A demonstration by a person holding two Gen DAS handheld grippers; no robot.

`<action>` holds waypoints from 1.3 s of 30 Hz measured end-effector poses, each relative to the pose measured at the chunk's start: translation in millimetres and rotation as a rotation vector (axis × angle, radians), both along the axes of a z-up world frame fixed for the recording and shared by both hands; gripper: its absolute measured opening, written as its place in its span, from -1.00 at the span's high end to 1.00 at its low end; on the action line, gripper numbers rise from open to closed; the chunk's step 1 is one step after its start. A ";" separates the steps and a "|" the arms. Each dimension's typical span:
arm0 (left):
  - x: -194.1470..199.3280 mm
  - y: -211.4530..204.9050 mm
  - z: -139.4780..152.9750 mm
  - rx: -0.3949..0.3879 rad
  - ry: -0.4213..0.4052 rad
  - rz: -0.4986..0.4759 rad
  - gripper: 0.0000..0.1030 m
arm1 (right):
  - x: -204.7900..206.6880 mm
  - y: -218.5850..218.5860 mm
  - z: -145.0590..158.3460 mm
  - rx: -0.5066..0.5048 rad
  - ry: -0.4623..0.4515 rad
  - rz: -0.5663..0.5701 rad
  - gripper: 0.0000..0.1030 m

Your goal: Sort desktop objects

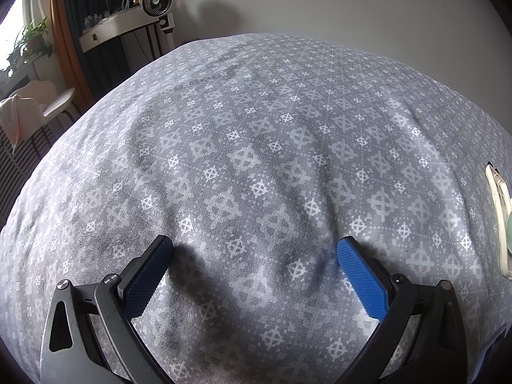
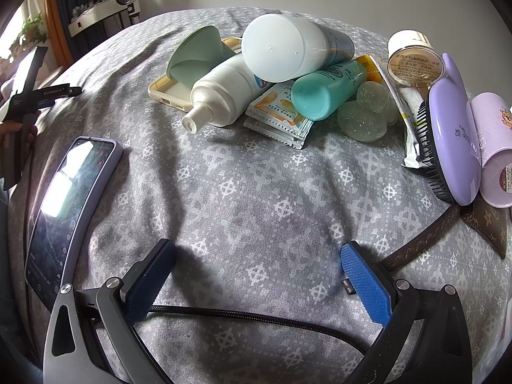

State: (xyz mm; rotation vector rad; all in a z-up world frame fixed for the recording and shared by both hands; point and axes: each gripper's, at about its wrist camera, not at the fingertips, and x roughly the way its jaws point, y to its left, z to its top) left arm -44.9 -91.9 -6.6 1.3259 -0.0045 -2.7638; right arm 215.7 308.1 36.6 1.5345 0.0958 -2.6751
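Grey patterned cloth (image 2: 256,192) covers the whole work surface. We note, far left in the right wrist view, a phone in a lilac case (image 2: 68,204) lying face up, screen lit. The heap of objects sits at the far side: a cream phone case (image 2: 166,91) with a green silicone funnel-shaped piece (image 2: 195,56) in it, then a white pump bottle (image 2: 224,96) lying on its side, nozzle toward us. A large white-capped can (image 2: 284,48) rests on top of it and on a teal bottle (image 2: 326,92). Foil sachets (image 2: 278,118) lie under these. Next come clear glittery blobs (image 2: 364,118), a gold-lidded jar (image 2: 414,60), a lilac hairbrush (image 2: 454,140) on its edge, and a lilac tube (image 2: 496,156) touching it.

Right gripper (image 2: 257,265): spread wide, holding nothing, well short of the heap. A black braided cable (image 2: 262,318) runs across beneath it; a brown monogram strap (image 2: 422,240) lies beside the right finger.

Left gripper (image 1: 254,254): likewise wide apart and empty, over bare cloth.
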 end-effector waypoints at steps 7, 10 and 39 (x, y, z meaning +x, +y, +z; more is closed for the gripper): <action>0.3 0.1 0.0 0.001 0.000 0.000 -1.00 | 0.0 0.2 0.0 0.000 0.000 0.000 -1.00; 0.0 0.0 -0.1 0.001 0.000 0.001 -0.99 | 0.1 1.1 0.0 -0.001 -0.002 0.000 -1.00; -1.3 0.5 -1.1 0.000 0.002 0.003 -1.00 | -138.8 -1.8 106.7 0.028 0.153 -0.052 1.00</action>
